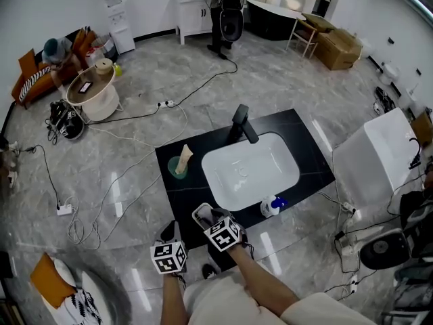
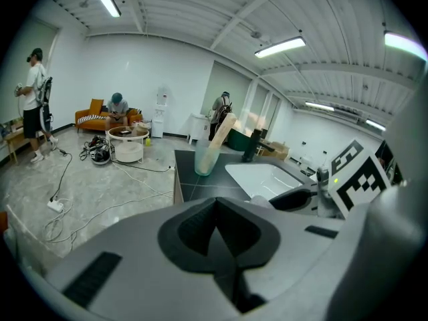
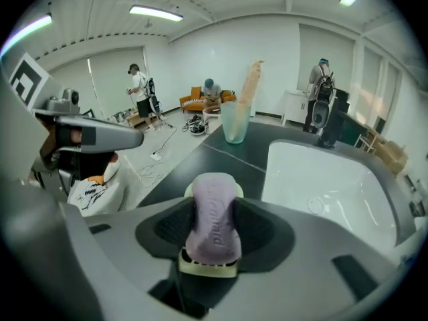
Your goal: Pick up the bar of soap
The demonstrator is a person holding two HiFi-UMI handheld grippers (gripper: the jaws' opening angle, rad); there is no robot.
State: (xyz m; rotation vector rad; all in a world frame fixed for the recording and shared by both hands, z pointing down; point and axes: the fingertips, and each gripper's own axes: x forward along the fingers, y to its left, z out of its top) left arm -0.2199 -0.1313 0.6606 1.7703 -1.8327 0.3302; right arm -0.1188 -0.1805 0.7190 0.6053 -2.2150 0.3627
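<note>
1. Right gripper view shows the right gripper (image 3: 214, 231) pinching the soap (image 3: 215, 202). The soap is a pale purple bar stood on its edge, with a dark pad (image 3: 167, 229) pressed against each flat side.
2. A cream dish (image 3: 207, 266) lies right under the soap. I cannot tell whether the two touch.
3. From the head view, the right gripper (image 1: 212, 218) and the dish (image 1: 201, 214) are on the black counter (image 1: 183, 189). They sit just off the near-left corner of the white sink (image 1: 250, 171), on the person's side. The soap itself is hidden there by the gripper.
4. Left gripper view has the left gripper (image 2: 217, 236) with its jaws pressed together and nothing between them.
5. The left gripper (image 1: 169, 232) hangs at the counter's near-left corner, beside the right gripper and farther from the sink.
6. A green cup (image 1: 178, 166) with a tan stick in it stands on the counter, left of the sink and apart from its rim.
7. A black faucet (image 1: 243, 122) rises at the sink's far edge and points over the basin.
8. A small blue and white bottle (image 1: 272, 206) rests on the counter, just off the sink's near-right corner.
</note>
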